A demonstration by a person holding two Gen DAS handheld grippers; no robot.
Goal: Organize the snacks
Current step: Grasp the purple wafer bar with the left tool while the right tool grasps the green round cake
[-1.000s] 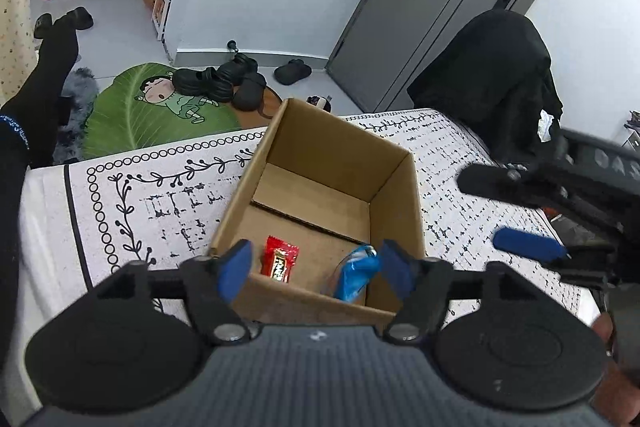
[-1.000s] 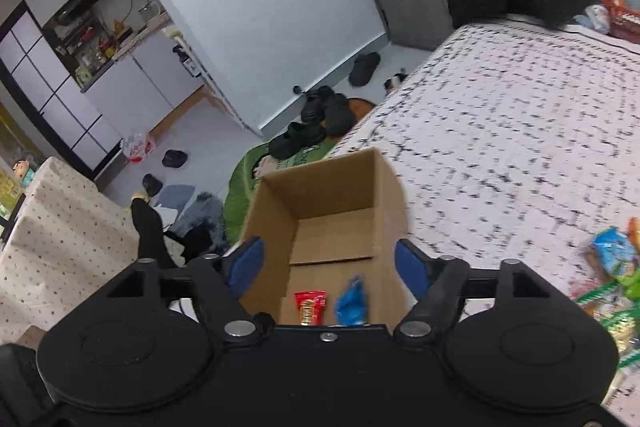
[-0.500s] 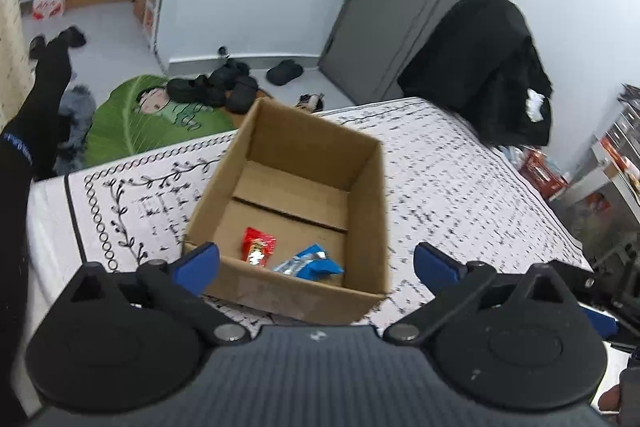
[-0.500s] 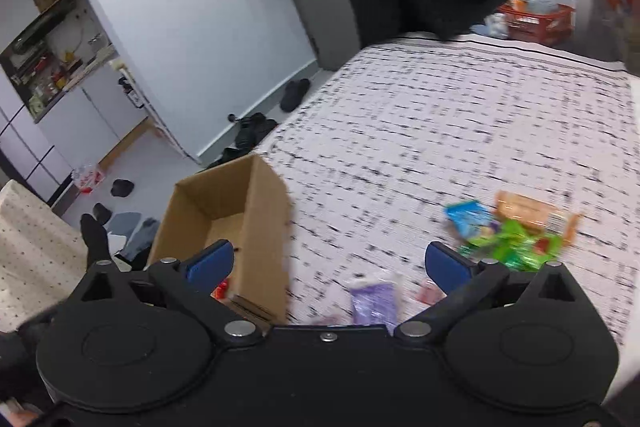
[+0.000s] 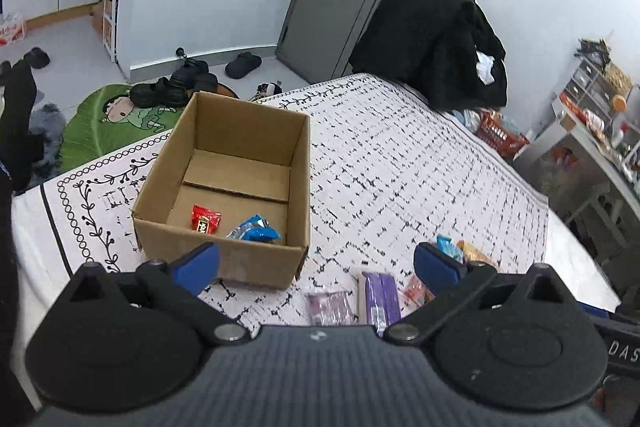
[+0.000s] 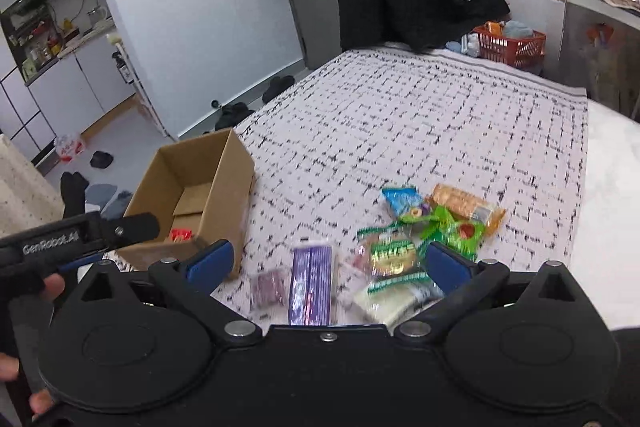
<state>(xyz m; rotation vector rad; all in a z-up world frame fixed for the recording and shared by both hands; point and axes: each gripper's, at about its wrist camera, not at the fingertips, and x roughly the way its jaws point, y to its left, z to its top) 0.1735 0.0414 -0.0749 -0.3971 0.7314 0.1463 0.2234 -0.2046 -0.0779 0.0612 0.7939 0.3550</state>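
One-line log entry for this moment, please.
left gripper open, empty | right gripper open, over purple packet | box: red, blue snacks

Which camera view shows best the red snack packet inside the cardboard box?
The left wrist view: the red packet lies fully visible on the box floor. In the right wrist view, only a sliver shows, partly hidden behind the left gripper.

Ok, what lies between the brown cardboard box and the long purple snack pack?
Right wrist view: a small dark maroon packet on the patterned cloth, between the cardboard box and the purple pack.
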